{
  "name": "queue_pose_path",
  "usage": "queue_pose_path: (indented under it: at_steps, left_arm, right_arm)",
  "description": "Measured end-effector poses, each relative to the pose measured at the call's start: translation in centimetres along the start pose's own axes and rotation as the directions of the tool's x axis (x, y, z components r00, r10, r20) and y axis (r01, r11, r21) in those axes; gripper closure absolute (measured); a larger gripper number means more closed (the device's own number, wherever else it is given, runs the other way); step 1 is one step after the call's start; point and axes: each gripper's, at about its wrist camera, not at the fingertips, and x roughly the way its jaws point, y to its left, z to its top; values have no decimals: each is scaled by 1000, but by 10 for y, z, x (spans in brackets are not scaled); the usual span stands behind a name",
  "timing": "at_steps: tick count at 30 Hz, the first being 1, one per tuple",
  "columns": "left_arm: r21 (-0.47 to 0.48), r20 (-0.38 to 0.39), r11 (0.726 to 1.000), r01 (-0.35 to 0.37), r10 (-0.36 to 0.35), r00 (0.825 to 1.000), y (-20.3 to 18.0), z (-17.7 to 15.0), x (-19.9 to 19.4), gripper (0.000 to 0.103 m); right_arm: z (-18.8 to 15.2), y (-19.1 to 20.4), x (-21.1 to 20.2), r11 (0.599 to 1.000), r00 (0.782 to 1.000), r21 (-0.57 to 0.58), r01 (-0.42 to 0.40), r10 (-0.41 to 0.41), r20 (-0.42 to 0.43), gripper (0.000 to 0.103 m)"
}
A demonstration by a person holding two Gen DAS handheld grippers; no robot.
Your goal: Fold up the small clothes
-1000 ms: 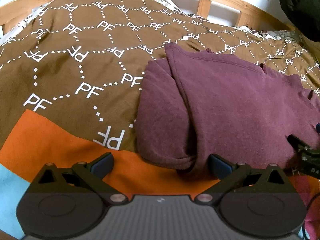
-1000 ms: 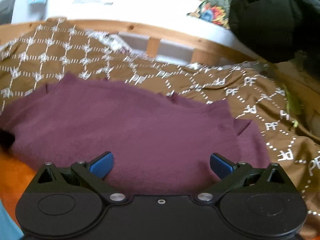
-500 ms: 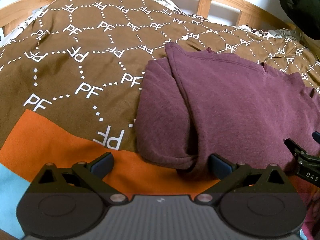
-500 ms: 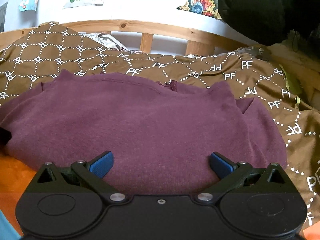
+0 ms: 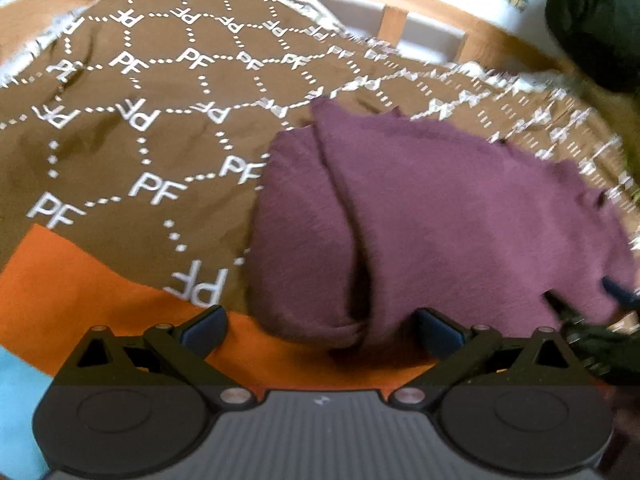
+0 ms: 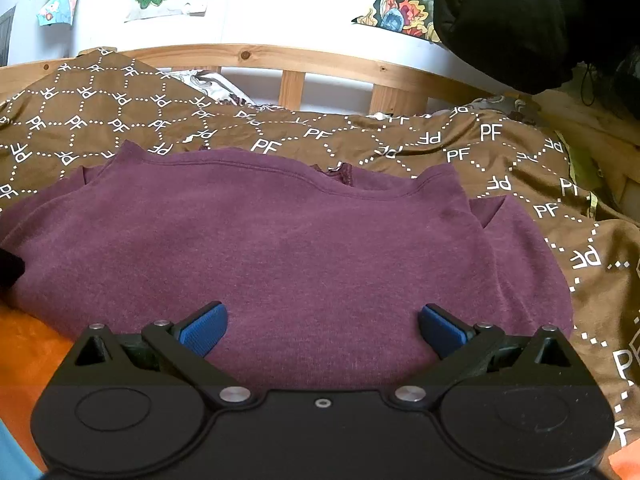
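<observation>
The shirt (image 6: 304,248), a maroon knit top, lies spread on the bed, its near hem close to the bed's near edge and its neckline toward the wooden headboard (image 6: 292,60). From the right wrist view it looks broad and mostly flat, with the right sleeve (image 6: 520,248) tucked back on itself along the side. In the left wrist view the left side (image 5: 296,240) is already turned in: a long fold line runs from the collar down to the hem, where the cloth bunches into a small lump.

So the side folds seem begun, perhaps done on the left, while the crosswise fold, hem up toward collar, looks to be what remains. I would judge the task roughly at its middle; the shirt is still far too wide and long to call folded.

The left hand-held gripper (image 5: 320,324) sits at the bunched hem corner with its jaws wide apart, one blue pad over the orange sheet (image 5: 100,272) and the other against the cloth, holding nothing. The right hand-held gripper (image 6: 320,328) hovers over the near hem, jaws equally spread, nothing between them. Its tips also show at the right edge of the left view, which is smeared with motion blur.

Beyond the shirt is the brown duvet (image 6: 460,152) printed with white letters, rumpled up to the headboard, and a dark bundle (image 6: 520,20) hangs by the wall at the far right corner.
</observation>
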Motion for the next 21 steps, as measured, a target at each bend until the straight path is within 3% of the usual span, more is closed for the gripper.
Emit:
queue_pose_path:
  at_steps: [3, 5, 21]
  left_arm:
    - [-47, 8, 995, 84, -84, 996, 7, 4, -1, 0]
    - [-55, 12, 994, 94, -94, 996, 10, 7, 1, 0]
    - [-28, 49, 999, 41, -39, 998, 7, 8, 20, 1]
  right_arm:
    - [0, 0, 0, 1000, 1000, 2, 0, 0, 1, 1]
    - [0, 0, 0, 1000, 1000, 2, 0, 0, 0, 1]
    - [4, -4, 1, 1000, 1000, 21, -17, 18, -15, 1]
